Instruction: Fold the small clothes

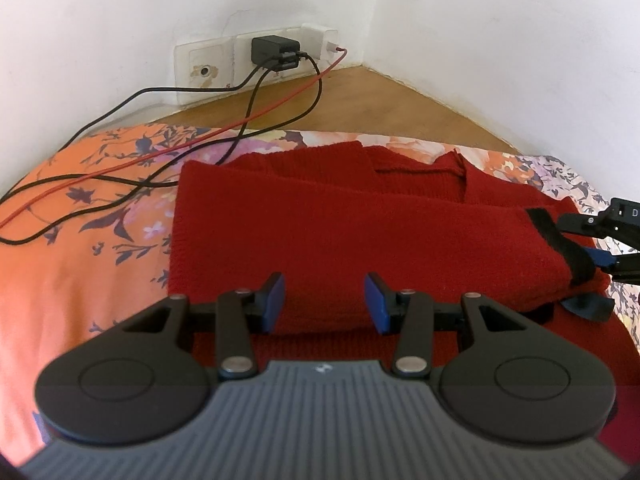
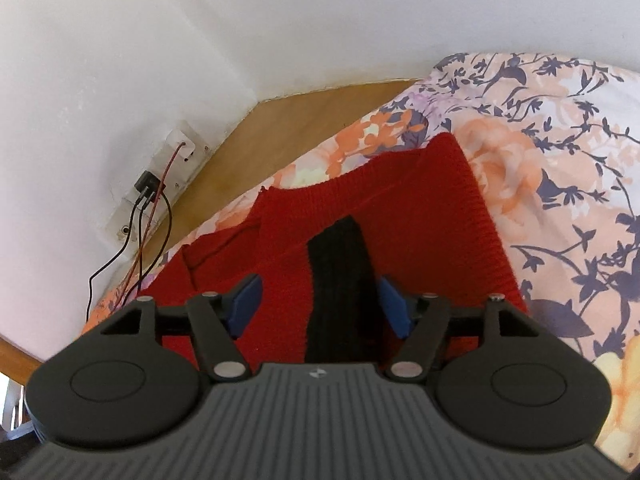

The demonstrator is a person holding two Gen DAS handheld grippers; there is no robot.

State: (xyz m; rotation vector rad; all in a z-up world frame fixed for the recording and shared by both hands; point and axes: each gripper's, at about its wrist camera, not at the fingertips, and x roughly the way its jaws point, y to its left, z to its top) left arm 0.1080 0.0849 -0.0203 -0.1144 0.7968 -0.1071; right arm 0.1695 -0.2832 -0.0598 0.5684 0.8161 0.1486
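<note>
A red knit sweater [image 1: 320,216] lies partly folded on a floral bedsheet [image 1: 80,260], with one sleeve laid across its body. The sleeve ends in a black cuff band [image 1: 560,244], which also fills the middle of the right wrist view as the cuff band [image 2: 340,280]. My left gripper [image 1: 325,302] is open, its blue pads [image 1: 276,300] on either side of the sleeve's near edge. My right gripper [image 2: 320,306] is open too, with the cuff between its fingers; it shows at the right edge as the right gripper [image 1: 600,248].
A wall socket strip with a black charger [image 1: 276,54] sits in the corner. Black and red cables [image 1: 120,184] trail from it across the sheet, left of the sweater. A wooden ledge [image 1: 360,96] runs between bed and white walls. More floral sheet [image 2: 560,200] lies right of the sweater.
</note>
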